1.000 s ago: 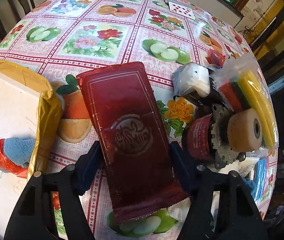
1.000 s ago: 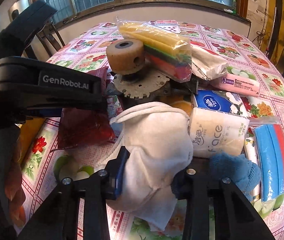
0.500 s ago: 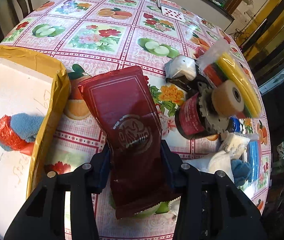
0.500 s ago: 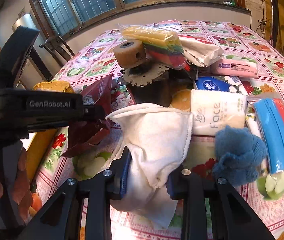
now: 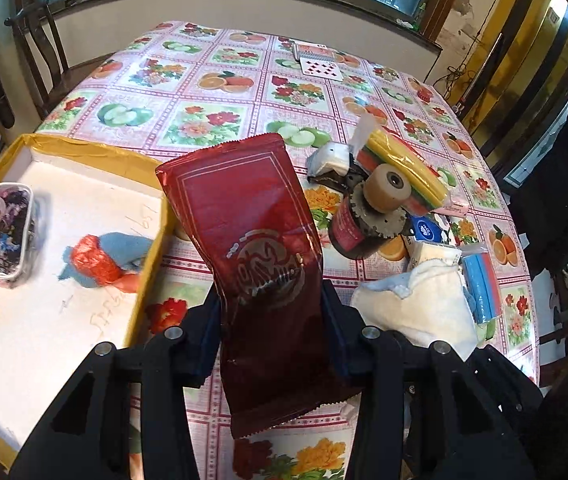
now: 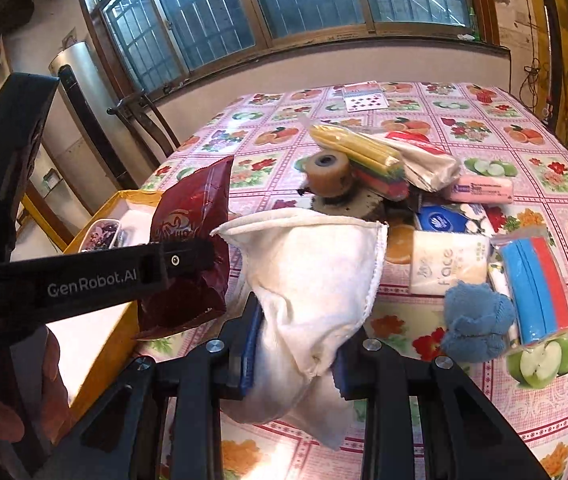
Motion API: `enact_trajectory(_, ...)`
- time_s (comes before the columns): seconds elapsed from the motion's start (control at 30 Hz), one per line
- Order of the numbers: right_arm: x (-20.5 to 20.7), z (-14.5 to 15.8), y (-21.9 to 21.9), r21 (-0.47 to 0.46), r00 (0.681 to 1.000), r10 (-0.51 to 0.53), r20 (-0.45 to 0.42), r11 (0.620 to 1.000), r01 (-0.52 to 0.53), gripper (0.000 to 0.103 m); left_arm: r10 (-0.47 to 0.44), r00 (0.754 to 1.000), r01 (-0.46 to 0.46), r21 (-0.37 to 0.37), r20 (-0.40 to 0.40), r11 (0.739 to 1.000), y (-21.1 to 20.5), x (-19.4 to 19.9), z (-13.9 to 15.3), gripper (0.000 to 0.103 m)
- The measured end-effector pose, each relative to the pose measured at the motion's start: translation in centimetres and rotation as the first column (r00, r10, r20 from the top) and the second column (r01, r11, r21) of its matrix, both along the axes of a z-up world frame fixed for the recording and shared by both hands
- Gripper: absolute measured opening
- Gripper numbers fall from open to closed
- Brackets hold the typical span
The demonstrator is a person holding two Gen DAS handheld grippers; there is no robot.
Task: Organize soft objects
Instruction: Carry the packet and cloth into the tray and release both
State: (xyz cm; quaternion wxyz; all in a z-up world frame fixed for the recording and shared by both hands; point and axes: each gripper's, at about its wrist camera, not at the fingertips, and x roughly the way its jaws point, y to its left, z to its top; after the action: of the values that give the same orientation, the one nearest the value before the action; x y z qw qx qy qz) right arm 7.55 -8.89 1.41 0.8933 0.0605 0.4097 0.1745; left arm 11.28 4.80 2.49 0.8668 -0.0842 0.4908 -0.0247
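Observation:
My left gripper point(image 5: 270, 320) is shut on a dark red foil packet point(image 5: 256, 248), which hangs lifted above the flowered tablecloth beside the yellow-rimmed box point(image 5: 152, 236). The same red foil packet point(image 6: 192, 248) and the left gripper's arm show at the left of the right wrist view. My right gripper point(image 6: 298, 344) is shut on a cream cloth pouch point(image 6: 316, 276), raised off the table. That cream cloth pouch point(image 5: 416, 304) is also visible in the left wrist view. Inside the box lie a blue cloth with a red wrap point(image 5: 100, 258) and a clear zip pouch point(image 5: 4, 232).
A pile stands mid-table: a jar with a toothed metal disc and tan roller point(image 5: 372, 216), coloured sponges in a bag point(image 6: 364, 160), tissue packs point(image 6: 448, 264), a blue cloth ball point(image 6: 476, 324), blue-red sponges point(image 6: 536, 288). Playing cards point(image 5: 320, 64) lie far back. A chair point(image 5: 40, 48) stands at the left.
Both grippers rose and pulled back from the table. The red packet went from lying flat to lifted and tilted toward the box. The cream pouch came up off the tablecloth.

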Motion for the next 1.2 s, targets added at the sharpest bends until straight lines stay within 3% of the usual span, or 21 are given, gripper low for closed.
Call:
enact_trajectory(0.3,2.3,2.3,8.4,0.060,0.992,0.125,0.027,0.990,-0.126,0.031,0.101,0.993,-0.103,0.039,0.053,0.994,8.5,-1.5,3.3,0.043)
enact_trajectory(0.63,6.8,1.1,18.0,0.020,0.979,0.202,-0.006,0.979,-0.202,0.031,0.198,0.980,-0.199,0.062,0.015,0.978,16.0,-0.7,1.0,0.043)
enact_trajectory(0.87,7.7,-1.2,20.2,0.017,0.972,0.228,-0.064,0.974,-0.228,0.031,0.211,0.977,-0.210,0.079,-0.008,0.974,18.0,-0.5,-0.8,0.043)
enact_trajectory(1.2,8.6,-2.7,20.8,0.022,0.969,0.226,-0.104,0.974,-0.225,0.042,0.223,0.975,-0.222,0.137,0.008,0.965,18.8,-0.6,-1.9,0.049)
